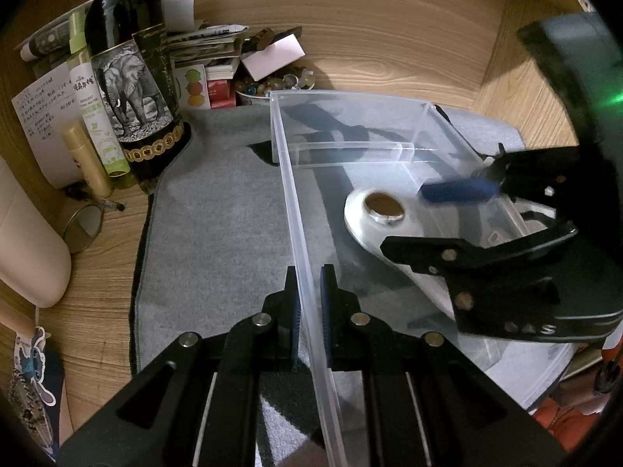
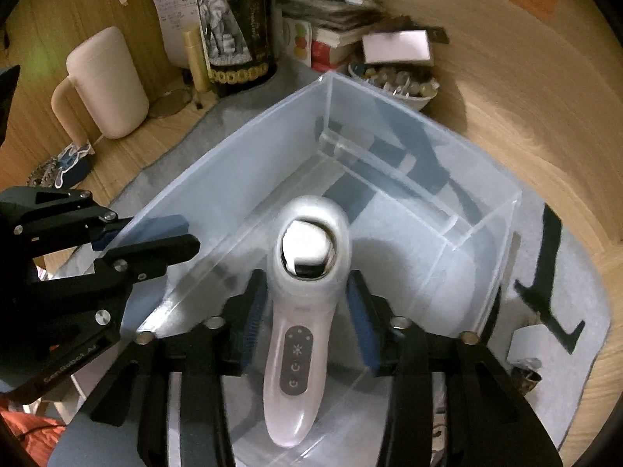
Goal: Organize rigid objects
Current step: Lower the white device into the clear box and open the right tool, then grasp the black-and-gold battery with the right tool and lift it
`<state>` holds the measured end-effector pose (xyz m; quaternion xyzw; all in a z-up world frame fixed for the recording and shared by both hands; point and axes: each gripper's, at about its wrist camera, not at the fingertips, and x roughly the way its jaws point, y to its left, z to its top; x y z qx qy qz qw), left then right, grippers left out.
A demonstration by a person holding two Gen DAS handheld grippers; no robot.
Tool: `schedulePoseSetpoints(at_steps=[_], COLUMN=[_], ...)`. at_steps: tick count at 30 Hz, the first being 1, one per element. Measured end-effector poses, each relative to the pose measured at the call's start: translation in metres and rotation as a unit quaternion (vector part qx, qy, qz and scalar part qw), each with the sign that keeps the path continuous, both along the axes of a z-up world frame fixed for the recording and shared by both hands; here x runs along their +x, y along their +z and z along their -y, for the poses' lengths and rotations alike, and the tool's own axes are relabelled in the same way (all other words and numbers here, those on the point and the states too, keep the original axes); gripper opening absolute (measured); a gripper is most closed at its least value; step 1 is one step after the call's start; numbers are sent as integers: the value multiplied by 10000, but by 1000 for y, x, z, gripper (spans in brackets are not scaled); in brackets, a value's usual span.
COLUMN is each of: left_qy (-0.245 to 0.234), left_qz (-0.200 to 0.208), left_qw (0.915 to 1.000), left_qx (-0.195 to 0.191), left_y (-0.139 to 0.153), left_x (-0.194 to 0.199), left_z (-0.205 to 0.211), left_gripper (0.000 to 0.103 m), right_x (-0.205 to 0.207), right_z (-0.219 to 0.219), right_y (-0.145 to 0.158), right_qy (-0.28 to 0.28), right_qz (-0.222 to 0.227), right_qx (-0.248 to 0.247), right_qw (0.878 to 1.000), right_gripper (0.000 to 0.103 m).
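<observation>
The left hand-held gripper [image 1: 309, 303] is pinching the near wall of the clear plastic bin [image 1: 296, 202], one pad on each side of the thin wall. The right wrist view is confirming this from the side, showing that gripper [image 2: 155, 233] at nine o'clock clamped over the bin's [image 2: 218, 179] rim.

The white handheld device [image 2: 300, 311] is lying inside the bin on its floor, round head pointing toward twelve o'clock and handle toward six. The right hand-held gripper [image 2: 307, 307] is straddling it with jaws spread; both blue pads are standing apart from the device's neck, not touching it. Only this view is showing the grey button panel on the handle.

From the left wrist view, the device [image 1: 373, 214] is appearing at three o'clock as a silvery head with a round opening, and the right gripper [image 1: 436, 218] is reaching over it, slightly blurred.

The bin is sitting on a grey mat [image 1: 218, 210] over the wooden table [image 1: 389, 39]. At eleven o'clock, the left view is showing a dark wine bottle [image 1: 128, 78] with an elephant label, beside a green spray bottle [image 1: 97, 109].
</observation>
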<state>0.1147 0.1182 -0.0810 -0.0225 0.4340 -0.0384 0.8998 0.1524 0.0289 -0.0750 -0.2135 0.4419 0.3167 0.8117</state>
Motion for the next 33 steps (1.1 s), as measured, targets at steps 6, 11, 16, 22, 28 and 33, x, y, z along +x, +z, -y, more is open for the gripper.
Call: schedulePoseSetpoints(at_steps=[6,11,16,22,28,33], left_qy=[2,10,15,14,11,22], left_qz=[-10,-26,-33,-34,-51,-67], left_qw=[10000,10000,10000,10000,10000,9999], left_qx=[0,12,29,33,66,89], left_y=[0,0,0,0,0,1], left_x=[1,1,1,1,2,3], left_z=[-1,-2,-2,-1,0,1], left_gripper=[9,9,9,9,9,9], right_x=[-7,-14,-20,-28,-35,-35], right_z=[11,34,77,144,196,227], right_y=[21,45,72,84,62,25], right_qy=[-53,-347,-942,-1876,-2649,-3084], right_qz=[513,992,1502,1830,1680,1260], right_qx=[180,486,727,795,568,432], right_qw=[9985,9933,9815,9618,9478,9419], right_gripper=[70,78,82,86,86,86])
